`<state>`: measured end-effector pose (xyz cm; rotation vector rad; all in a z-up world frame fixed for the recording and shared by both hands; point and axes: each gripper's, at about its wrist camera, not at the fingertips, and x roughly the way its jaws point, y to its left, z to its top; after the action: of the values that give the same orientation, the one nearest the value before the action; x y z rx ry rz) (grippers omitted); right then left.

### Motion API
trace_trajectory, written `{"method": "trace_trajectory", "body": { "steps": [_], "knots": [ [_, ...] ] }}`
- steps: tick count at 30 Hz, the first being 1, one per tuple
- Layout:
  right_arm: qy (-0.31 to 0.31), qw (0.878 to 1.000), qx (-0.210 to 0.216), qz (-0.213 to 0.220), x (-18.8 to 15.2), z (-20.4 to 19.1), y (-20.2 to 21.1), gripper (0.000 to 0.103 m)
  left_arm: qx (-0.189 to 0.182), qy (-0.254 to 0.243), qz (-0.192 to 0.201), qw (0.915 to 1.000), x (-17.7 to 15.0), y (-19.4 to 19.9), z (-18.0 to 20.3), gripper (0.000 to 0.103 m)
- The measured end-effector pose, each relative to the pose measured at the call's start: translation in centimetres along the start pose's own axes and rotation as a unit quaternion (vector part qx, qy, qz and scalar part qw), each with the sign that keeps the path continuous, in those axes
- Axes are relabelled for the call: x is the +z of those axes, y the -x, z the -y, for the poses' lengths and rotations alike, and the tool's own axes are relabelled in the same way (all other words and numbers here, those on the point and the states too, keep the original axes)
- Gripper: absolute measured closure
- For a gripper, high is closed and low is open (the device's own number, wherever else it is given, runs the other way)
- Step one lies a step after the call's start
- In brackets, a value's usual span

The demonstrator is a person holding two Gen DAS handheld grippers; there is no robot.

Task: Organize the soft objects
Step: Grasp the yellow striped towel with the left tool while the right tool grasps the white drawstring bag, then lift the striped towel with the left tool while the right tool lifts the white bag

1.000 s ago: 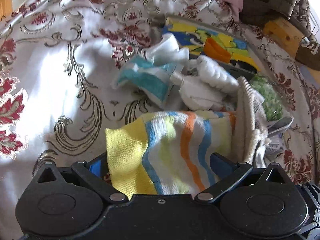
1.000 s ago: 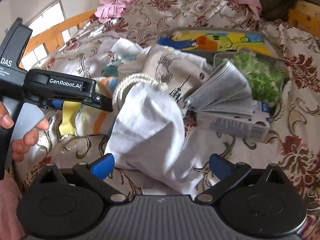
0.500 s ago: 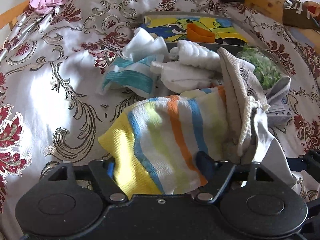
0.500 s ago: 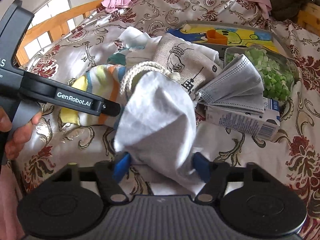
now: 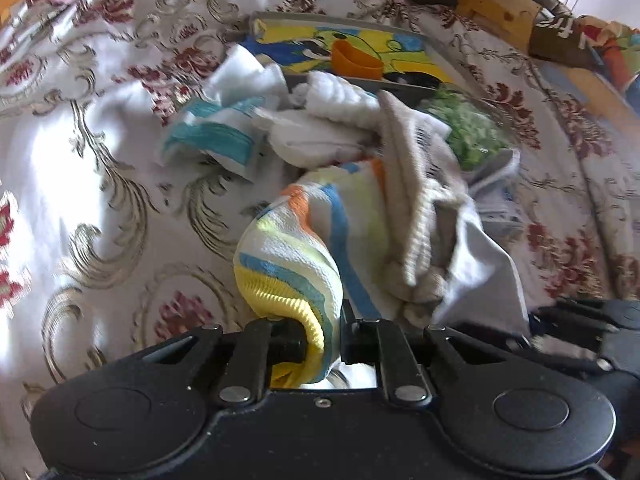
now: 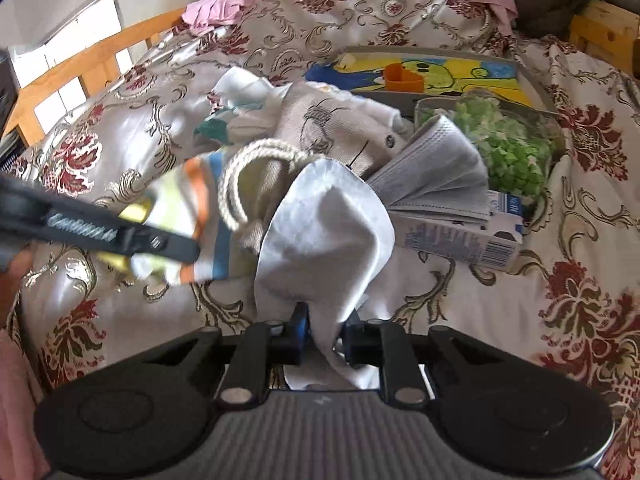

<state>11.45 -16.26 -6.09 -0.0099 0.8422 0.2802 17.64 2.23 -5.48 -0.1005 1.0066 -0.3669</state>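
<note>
My left gripper is shut on the yellow edge of a striped towel, which bunches up toward the pile on the bed. My right gripper is shut on a white cloth that lies over a beige drawstring bag with a rope cord. The left gripper and striped towel also show at the left of the right wrist view. A teal-striped cloth and white fluffy cloths lie behind.
A grey face mask, a small carton and a container of green bits lie right of the pile. A colourful picture tray with an orange cup lies behind. A wooden bed frame stands at the left.
Both grippers have closed from open: the left onto the striped towel's edge, the right onto the white cloth. The towel has bunched up and pulled toward the left gripper.
</note>
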Motion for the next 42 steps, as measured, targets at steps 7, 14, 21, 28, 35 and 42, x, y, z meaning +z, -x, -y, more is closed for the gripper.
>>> {"method": "trace_trajectory", "body": {
  "steps": [7,14,21,28,35,42],
  "knots": [
    [-0.012,1.000,0.009,0.017,-0.1,0.5,1.6,0.085,-0.059,0.013,-0.063,0.9962,-1.9,1.8,0.9,0.089],
    [-0.006,1.000,0.012,0.014,-0.1,0.1,1.5,0.085,0.026,0.045,-0.036,0.9980,-2.2,2.9,-0.2,0.083],
    [0.012,0.999,0.012,0.035,0.0,-0.7,2.0,0.085,0.124,0.075,0.029,0.9890,-1.5,3.6,-1.5,0.074],
    [0.020,0.999,0.018,0.044,0.2,-0.8,2.0,0.085,0.178,-0.019,0.100,0.9787,-0.4,2.6,0.9,0.059],
    [-0.006,0.999,0.019,0.040,0.6,0.1,1.2,0.085,0.122,-0.002,0.065,0.9904,0.6,0.0,0.2,0.039],
    [-0.034,0.999,0.006,0.032,0.8,1.1,0.4,0.085,0.070,0.001,0.057,0.9959,0.5,-0.5,0.7,0.020]
  ]
}}
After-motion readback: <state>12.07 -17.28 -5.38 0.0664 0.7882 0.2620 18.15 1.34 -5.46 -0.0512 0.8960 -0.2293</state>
